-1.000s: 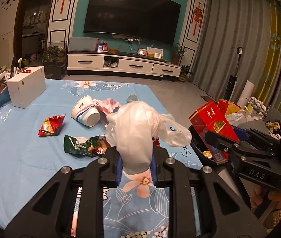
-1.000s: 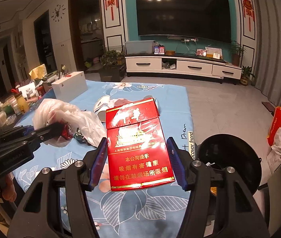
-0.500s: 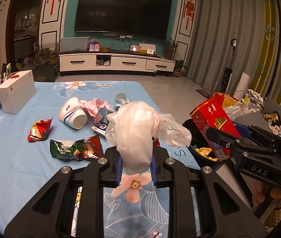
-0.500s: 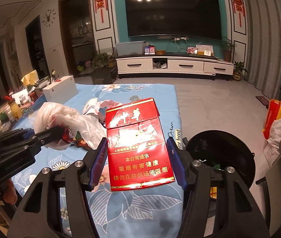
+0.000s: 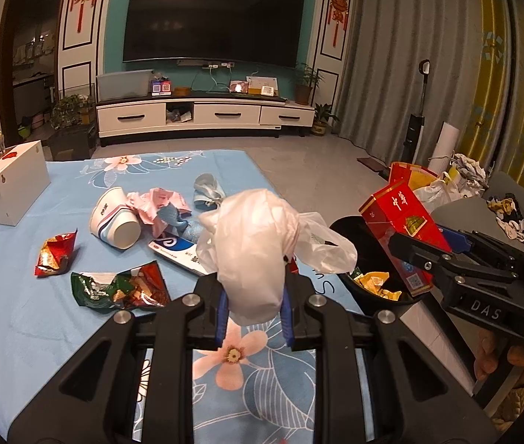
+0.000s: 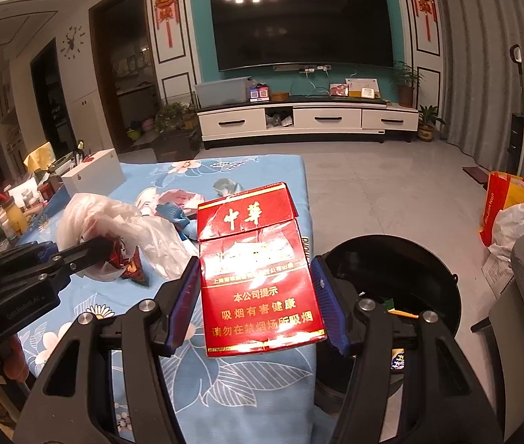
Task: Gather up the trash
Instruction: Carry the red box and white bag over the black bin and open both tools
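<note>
Two grippers carry trash binward: the left gripper point(image 5: 252, 305) clenches a crumpled white plastic bag point(image 5: 252, 248); the right gripper point(image 6: 258, 296) grasps a red cardboard cigarette carton point(image 6: 258, 281), the round black bin point(image 6: 402, 277) at three o'clock, ready for dropping.

Red carton point(image 6: 258, 277) reads "中華"; right gripper point(image 5: 491, 310) reads "DAS".

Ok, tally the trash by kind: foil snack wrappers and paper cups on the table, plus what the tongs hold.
Foil snack wrappers: 2, red wrapper, green wrapper
Paper cup: 1
Plastic bag, held: 1
Red carton, held: 1
Total: 5
</note>
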